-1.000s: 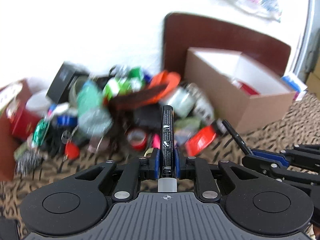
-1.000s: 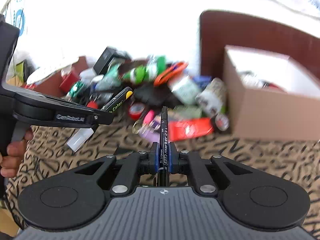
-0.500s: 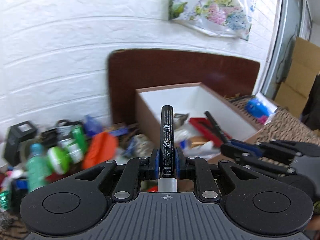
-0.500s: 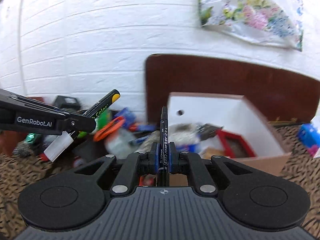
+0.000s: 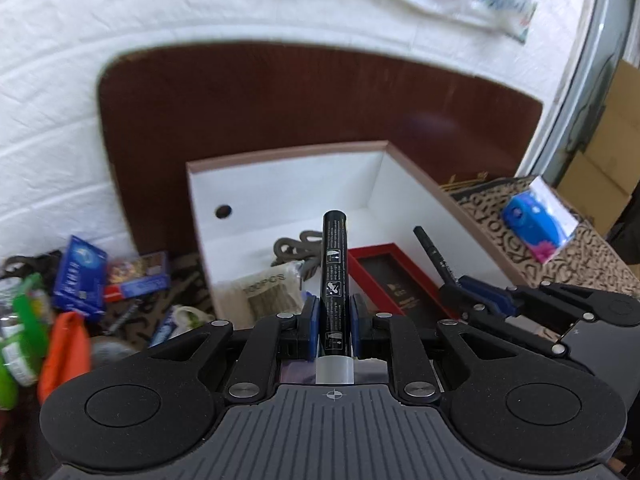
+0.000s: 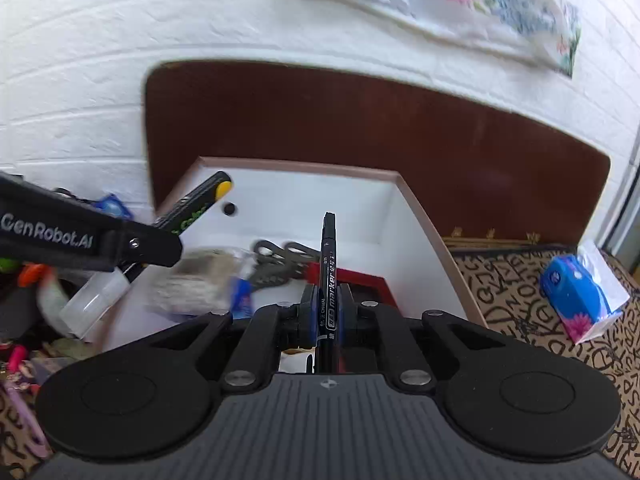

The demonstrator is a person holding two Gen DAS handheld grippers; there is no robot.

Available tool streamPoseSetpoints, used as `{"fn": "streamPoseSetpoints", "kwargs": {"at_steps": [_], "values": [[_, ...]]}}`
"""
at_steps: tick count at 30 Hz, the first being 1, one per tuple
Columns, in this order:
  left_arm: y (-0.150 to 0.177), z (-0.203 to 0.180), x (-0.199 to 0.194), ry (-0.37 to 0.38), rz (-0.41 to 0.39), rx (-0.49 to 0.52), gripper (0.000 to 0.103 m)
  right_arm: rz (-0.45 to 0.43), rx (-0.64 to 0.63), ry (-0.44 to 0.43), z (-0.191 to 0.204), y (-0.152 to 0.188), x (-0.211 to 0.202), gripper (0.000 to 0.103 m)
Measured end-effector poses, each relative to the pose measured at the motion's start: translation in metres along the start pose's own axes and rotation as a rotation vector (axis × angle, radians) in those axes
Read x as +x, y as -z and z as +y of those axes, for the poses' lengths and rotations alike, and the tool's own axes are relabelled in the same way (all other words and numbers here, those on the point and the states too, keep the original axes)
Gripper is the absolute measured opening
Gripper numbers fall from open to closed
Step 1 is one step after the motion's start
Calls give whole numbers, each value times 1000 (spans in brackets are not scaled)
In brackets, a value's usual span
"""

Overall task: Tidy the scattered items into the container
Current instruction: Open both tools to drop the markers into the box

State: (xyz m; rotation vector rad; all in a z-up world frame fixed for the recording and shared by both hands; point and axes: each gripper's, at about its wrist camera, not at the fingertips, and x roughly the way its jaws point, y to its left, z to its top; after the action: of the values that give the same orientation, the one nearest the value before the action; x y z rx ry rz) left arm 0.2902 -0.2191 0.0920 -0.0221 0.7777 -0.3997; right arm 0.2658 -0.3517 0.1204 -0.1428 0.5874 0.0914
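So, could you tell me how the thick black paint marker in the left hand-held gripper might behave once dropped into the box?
The paint marker looks rigid and round, so it will probably roll on the box's flat floor.

"GenRobot.AI" stands in white on the black side of the left tool (image 6: 132, 248). The slim black pen (image 6: 329, 280) reads "marker". A clear packet of brown sticks (image 5: 266, 294) inside the white-lined cardboard box (image 5: 280, 184) reads "100PCS".

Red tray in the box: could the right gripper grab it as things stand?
Probably not yet. The right gripper is shut on a thin black marker, so its jaws are occupied, though the red tray lies uncovered just ahead in the open-topped box.
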Motion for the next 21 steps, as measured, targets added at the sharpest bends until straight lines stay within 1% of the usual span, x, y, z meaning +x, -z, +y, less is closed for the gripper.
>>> {"fn": "streamPoseSetpoints", "kwargs": {"at_steps": [2,7,9,10,11,12,13,14,15,17,19,20,21], "values": [[-2,-2,15,5,17,-2,12,27,7,8,-10,1,17,11],[-9,-5,45,9,42,2,12,68,-13,26,-18,-3,44,11],[-11,-7,50,9,45,11,35,80,-23,28,-18,-5,50,11],[-10,-7,48,9,32,10,55,88,-30,21,-18,-6,53,11],[-9,-5,43,17,12,3,86,86,-29,25,-18,-7,54,15],[-9,-2,36,24,-15,-12,99,77,-28,34,-18,-7,52,39],[-8,1,27,26,-60,-31,103,54,-27,50,-18,-8,49,74],[-6,3,19,32,-103,-42,103,20,-32,68,-16,-7,43,82],[-7,4,13,40,-121,-41,103,-1,-46,82,-14,-6,39,83],[-9,5,5,37,-114,-36,103,5,-61,88,-12,-7,35,83],[-6,9,-4,39,-114,-50,103,11,-49,88,-12,-5,28,90],[-5,11,-7,43,-111,-55,103,13,-45,86,-10,-4,24,97],[-2,13,-10,43,-107,-54,103,10,-46,80,-9,-3,19,99]]}}
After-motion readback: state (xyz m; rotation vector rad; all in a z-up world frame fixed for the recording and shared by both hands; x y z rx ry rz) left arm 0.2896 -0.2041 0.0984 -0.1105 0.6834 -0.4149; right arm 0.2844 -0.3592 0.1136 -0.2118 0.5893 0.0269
